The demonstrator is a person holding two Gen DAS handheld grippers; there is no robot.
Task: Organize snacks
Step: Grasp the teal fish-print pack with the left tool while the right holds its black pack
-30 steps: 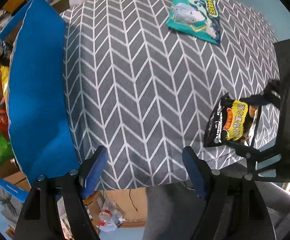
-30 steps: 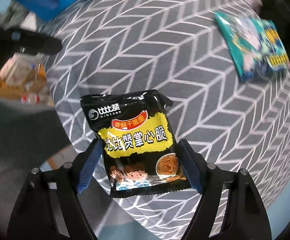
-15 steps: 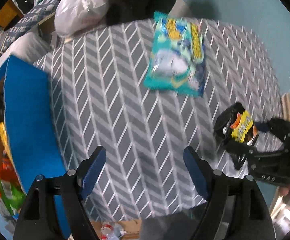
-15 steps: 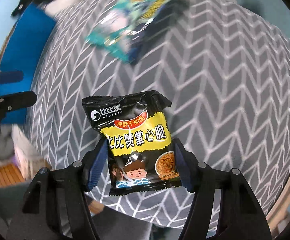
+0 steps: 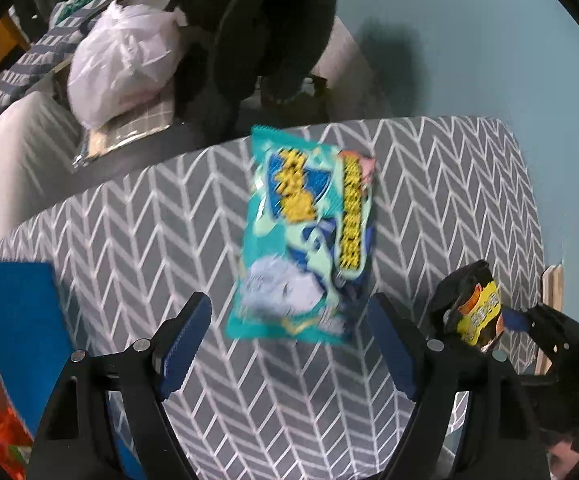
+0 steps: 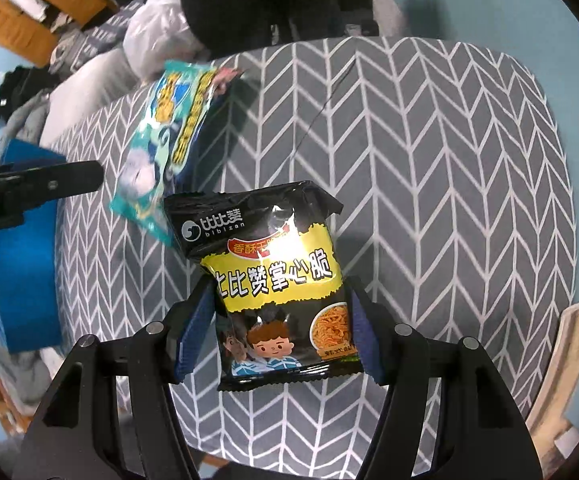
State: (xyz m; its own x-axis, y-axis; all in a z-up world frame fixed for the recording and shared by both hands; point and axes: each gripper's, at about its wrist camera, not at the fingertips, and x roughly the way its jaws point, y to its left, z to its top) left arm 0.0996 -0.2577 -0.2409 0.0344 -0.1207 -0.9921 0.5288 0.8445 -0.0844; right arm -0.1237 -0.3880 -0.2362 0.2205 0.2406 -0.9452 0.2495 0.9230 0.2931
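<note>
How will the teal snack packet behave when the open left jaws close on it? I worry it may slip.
The teal snack packet looks puffy and crinkly, so probably light and yielding. Its glossy film may slide on the chevron cloth. The left gripper probably needs its jaws across the body.

Teal snack bag (image 5: 305,240) motion-blurred, print unreadable; blue bin (image 5: 13,332) cut by frame edge.

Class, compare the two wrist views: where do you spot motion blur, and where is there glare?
Left wrist view: the teal snack bag is smeared by motion blur, and the chevron tablecloth is soft too. Right wrist view: the black noodle-snack packet is sharp, with white glare across its red label.
</note>
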